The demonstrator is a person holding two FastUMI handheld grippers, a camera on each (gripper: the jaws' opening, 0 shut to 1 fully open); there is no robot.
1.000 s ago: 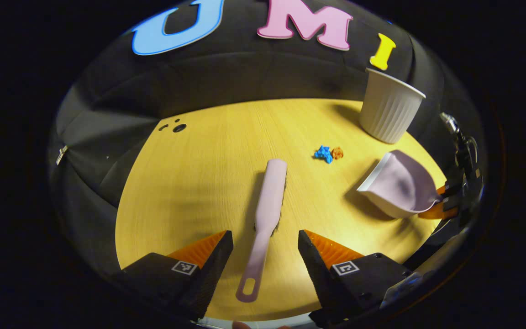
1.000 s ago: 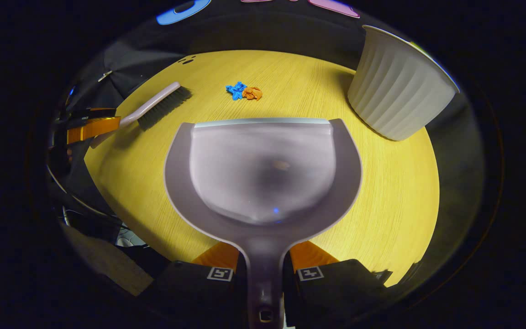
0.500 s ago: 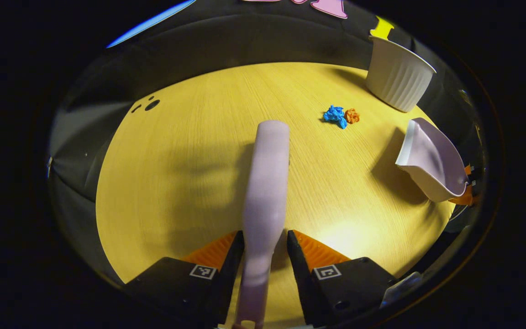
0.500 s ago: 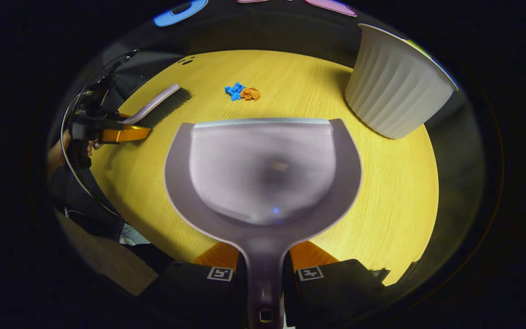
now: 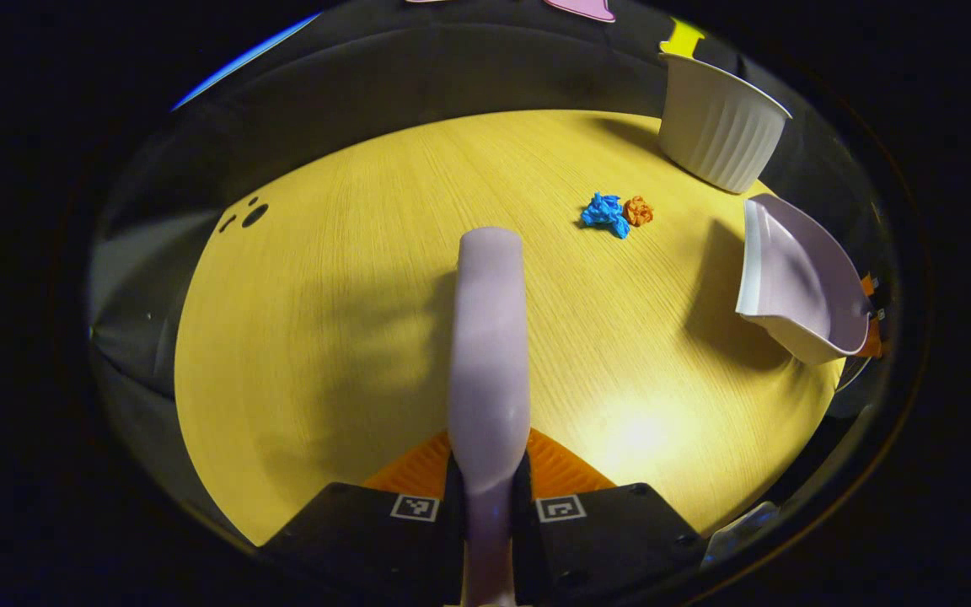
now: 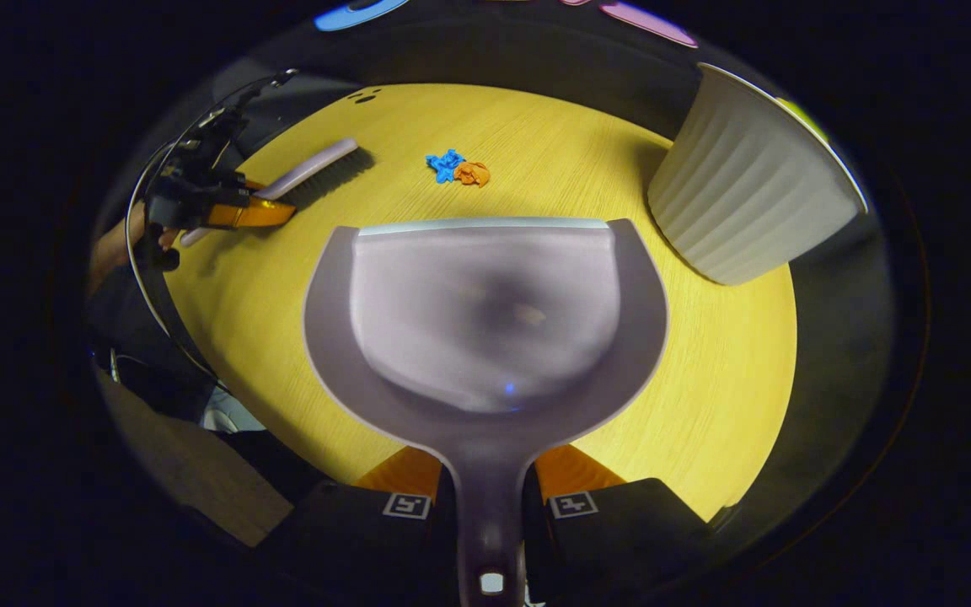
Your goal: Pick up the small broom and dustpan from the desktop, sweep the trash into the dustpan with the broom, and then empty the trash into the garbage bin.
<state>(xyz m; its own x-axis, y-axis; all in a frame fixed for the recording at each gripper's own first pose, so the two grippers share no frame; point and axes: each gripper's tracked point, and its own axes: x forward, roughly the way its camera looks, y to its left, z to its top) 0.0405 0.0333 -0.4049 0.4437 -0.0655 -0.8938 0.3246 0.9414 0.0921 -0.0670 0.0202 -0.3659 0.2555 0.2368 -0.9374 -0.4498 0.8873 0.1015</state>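
Now each gripper clamps broom (image 5: pixel 490 337) or dustpan (image 6: pixel 485 312).

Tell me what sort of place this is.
Probably a staged recording booth, not a home: a round yellow wooden table ringed by black cloth, holding just a broom, dustpan, white ribbed bin and two crumpled scraps.

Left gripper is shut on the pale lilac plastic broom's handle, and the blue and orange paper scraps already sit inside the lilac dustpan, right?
Not quite. The right gripper view shows the lilac dustpan empty; the blue and orange paper scraps lie on the yellow wooden desktop beyond its lip. The left gripper does clamp the broom's handle.
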